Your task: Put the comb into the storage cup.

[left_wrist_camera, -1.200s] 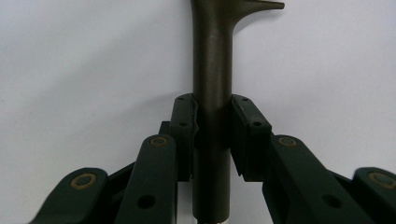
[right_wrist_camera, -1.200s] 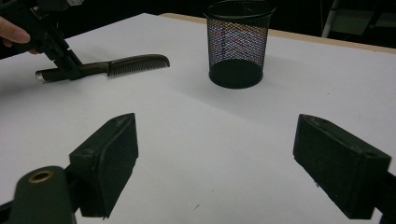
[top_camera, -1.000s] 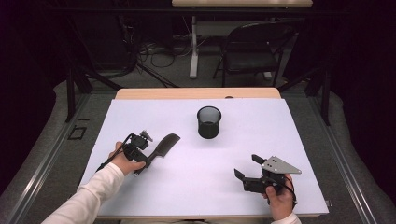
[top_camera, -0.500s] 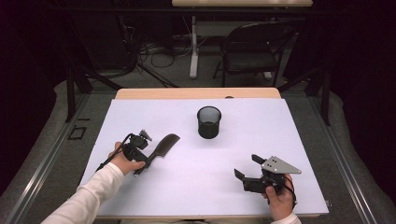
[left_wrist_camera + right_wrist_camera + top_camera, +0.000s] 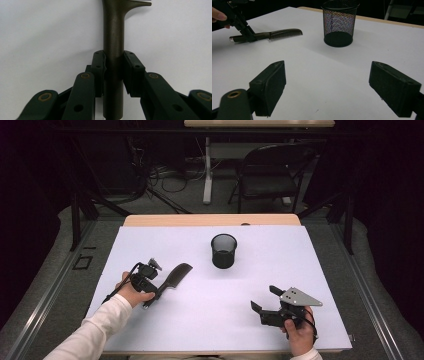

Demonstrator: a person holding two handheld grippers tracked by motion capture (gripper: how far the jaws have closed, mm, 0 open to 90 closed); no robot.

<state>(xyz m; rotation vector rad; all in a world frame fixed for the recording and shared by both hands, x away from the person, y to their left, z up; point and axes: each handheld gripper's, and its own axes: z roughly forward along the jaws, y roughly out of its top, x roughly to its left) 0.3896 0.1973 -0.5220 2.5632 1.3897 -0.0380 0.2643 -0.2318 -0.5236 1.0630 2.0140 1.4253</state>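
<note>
Left gripper view puts the comb [image 5: 113, 37] straight up the middle at twelve o'clock, its round handle pinched between the two pads [image 5: 98, 65] of my left gripper [image 5: 113, 67]. I judge the comb light and stiff, a hard plastic bar that won't bend under the squeeze, but smooth and round enough at the handle to roll or slip if I tilt it fast. The handle is the right place to hold; the teeth are thin and would give poor purchase.

On the high view, my left gripper [image 5: 150, 280] sits on the white table [image 5: 310, 270] with the comb [image 5: 175, 275] running out from it toward two o'clock, lying flat or nearly so. The mesh cup [image 5: 223, 251] stands upright farther off in that direction, well apart from the comb's tip.

My right gripper [image 5: 267, 305] rests near the table's near edge at about five o'clock from the cup, jaws spread wide with nothing between them.
</note>
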